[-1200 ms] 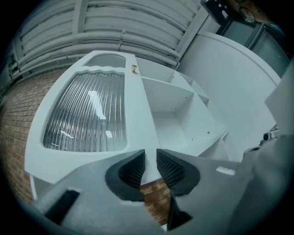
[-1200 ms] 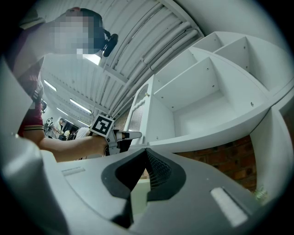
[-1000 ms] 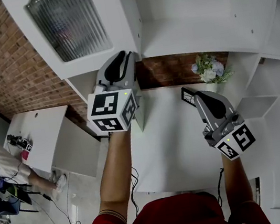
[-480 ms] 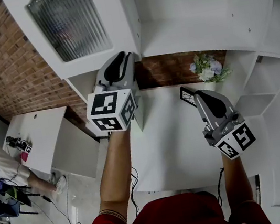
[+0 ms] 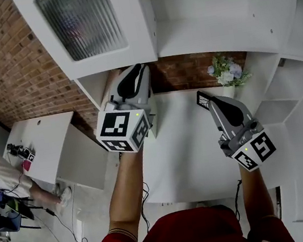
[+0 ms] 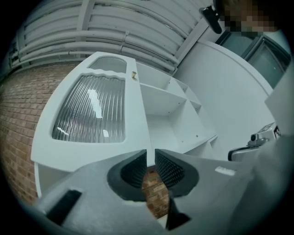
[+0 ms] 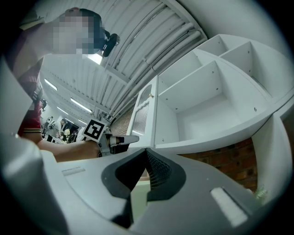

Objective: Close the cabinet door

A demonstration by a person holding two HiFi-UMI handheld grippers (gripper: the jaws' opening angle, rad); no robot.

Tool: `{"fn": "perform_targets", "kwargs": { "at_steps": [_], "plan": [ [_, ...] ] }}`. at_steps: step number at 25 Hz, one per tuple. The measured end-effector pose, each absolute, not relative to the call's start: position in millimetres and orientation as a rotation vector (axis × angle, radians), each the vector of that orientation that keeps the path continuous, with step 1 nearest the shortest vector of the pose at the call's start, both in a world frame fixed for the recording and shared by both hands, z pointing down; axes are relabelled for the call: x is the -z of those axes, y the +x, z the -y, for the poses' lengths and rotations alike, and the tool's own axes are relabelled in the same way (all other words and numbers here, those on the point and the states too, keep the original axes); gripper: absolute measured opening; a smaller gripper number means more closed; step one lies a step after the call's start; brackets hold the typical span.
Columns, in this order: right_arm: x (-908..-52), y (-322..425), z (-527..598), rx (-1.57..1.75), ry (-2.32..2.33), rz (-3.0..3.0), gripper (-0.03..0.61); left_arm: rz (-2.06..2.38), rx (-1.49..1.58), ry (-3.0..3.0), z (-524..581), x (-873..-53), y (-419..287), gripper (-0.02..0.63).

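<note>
The white cabinet door (image 5: 84,25) with its ribbed glass pane stands swung open at the upper left, hinged to the open white cabinet (image 5: 210,27). My left gripper (image 5: 140,68) sits just under the door's lower corner. In the left gripper view the door (image 6: 92,110) fills the left, and the left gripper (image 6: 150,153) has its jaws closing, a narrow slit between them with only brick wall showing through. My right gripper (image 5: 215,104) hangs over the table to the right, its tips together on nothing. The right gripper view (image 7: 147,153) looks at the door's edge (image 7: 143,112).
A white table (image 5: 186,157) lies below both grippers, against a brick wall. A small bunch of flowers (image 5: 225,73) stands at its back right beside curved side shelves (image 5: 286,101). A lower white desk (image 5: 43,141) stands to the left. A person's legs show at the far left.
My left gripper has shifted slightly right and down, tucked closer under the door's lower corner, and its jaws have narrowed. The right gripper has stayed where it was.
</note>
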State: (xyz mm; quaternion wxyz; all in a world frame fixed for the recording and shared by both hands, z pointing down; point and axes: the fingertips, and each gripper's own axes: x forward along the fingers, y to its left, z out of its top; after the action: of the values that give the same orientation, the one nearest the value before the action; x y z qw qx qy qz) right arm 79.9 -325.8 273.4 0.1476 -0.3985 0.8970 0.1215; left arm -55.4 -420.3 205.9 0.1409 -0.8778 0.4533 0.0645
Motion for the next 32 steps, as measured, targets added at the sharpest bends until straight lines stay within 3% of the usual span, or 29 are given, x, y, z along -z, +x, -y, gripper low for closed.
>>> {"fn": "perform_targets", "kwargs": {
  "at_steps": [15, 32],
  "plan": [
    [-264.2, 33.9, 294.9, -0.334, -1.069, -2.611, 0.014, -1.217, -0.334, -2.645, 331.2, -236.9, -70.1, 0.003],
    [-270.3, 6.6, 256.6, -0.345, -1.032, -2.626, 0.014, -1.114, -0.407, -2.680, 261.7, -260.5, -74.9, 0.003]
  ]
}}
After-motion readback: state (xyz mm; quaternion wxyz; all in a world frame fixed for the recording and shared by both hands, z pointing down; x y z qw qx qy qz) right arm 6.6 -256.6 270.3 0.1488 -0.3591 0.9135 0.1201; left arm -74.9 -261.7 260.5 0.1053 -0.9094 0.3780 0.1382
